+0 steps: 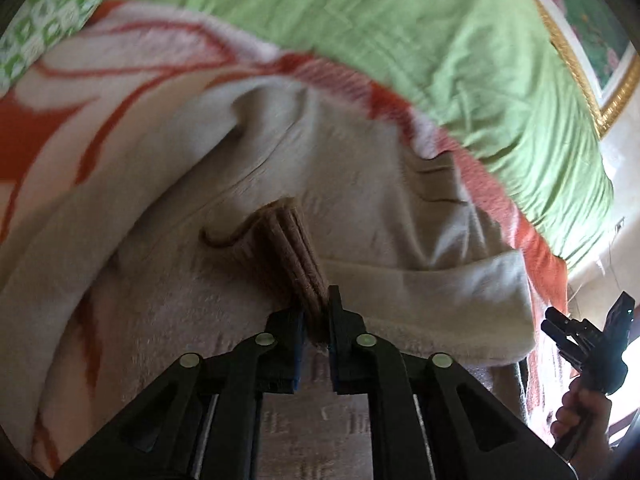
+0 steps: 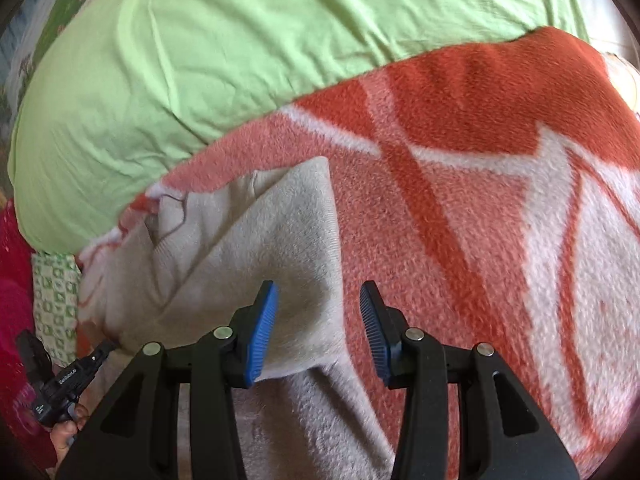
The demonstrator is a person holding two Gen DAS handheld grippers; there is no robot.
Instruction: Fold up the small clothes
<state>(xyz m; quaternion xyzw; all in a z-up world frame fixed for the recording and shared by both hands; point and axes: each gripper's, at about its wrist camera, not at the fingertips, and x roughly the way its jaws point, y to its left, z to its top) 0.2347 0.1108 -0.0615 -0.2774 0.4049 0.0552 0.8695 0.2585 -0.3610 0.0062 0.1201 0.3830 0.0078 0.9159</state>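
A small beige knitted garment (image 1: 360, 200) lies on an orange-and-white blanket (image 1: 60, 120). My left gripper (image 1: 314, 312) is shut on the garment's brown ribbed cuff (image 1: 292, 248), which sticks up between the pads. In the right wrist view the garment (image 2: 248, 248) lies partly folded at the left. My right gripper (image 2: 318, 328) is open just above the garment's right edge and holds nothing. The right gripper also shows in the left wrist view (image 1: 588, 340), held by a hand. The left gripper shows at the lower left of the right wrist view (image 2: 104, 350).
A green sheet (image 1: 360, 32) covers the bed beyond the blanket; it also shows in the right wrist view (image 2: 200, 40). A gold-framed picture (image 1: 600, 60) hangs at the right. A green-patterned cloth (image 2: 56, 300) and red fabric (image 2: 16, 300) lie at the left.
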